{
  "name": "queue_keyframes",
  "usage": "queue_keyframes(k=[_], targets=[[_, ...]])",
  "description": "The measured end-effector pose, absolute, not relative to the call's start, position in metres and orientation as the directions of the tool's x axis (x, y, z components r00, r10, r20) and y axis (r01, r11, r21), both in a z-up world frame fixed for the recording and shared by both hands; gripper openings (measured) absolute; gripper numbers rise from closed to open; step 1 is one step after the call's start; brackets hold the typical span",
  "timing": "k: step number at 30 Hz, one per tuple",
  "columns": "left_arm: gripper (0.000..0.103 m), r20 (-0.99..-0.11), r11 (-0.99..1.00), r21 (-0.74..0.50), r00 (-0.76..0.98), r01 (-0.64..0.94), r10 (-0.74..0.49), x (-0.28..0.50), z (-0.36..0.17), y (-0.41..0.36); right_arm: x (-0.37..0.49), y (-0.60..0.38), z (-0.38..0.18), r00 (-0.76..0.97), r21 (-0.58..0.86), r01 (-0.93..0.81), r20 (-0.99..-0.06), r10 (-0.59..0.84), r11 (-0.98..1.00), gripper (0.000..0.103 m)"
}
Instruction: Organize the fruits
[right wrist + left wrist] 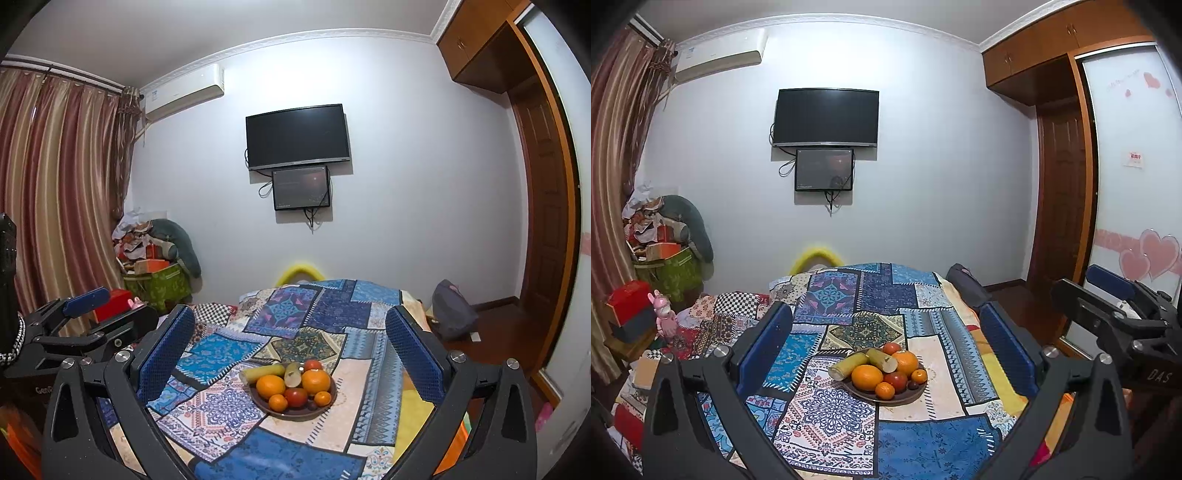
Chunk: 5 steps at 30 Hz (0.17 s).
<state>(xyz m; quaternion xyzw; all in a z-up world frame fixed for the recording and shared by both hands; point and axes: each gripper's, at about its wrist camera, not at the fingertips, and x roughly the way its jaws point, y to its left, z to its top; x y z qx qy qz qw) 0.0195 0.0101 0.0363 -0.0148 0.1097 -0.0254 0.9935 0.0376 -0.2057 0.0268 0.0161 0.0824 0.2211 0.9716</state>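
A brown plate stands on the patchwork cloth and holds oranges, small tangerines, red fruits and two pale green cane pieces. My left gripper is open and empty, held above and short of the plate. My right gripper is open and empty too, likewise short of the plate. The right gripper also shows at the right of the left wrist view, the left gripper at the left of the right wrist view.
The patchwork cloth covers a table or bed. Boxes and a pink toy lie at the left, a green bag of clutter by the curtain, a grey backpack on the floor at the right. A TV hangs on the wall.
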Motion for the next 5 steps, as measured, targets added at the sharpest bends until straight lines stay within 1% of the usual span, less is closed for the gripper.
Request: queue_keyframes(k=[5], targets=[[0.103,-0.224,0.998,-0.038,0.973,0.044,-0.052,0.0218,0.0345,0.0106,0.0396,-0.2062,0.0255,0.890,0.070,-0.421,-0.159,0.427,0.904,0.103]])
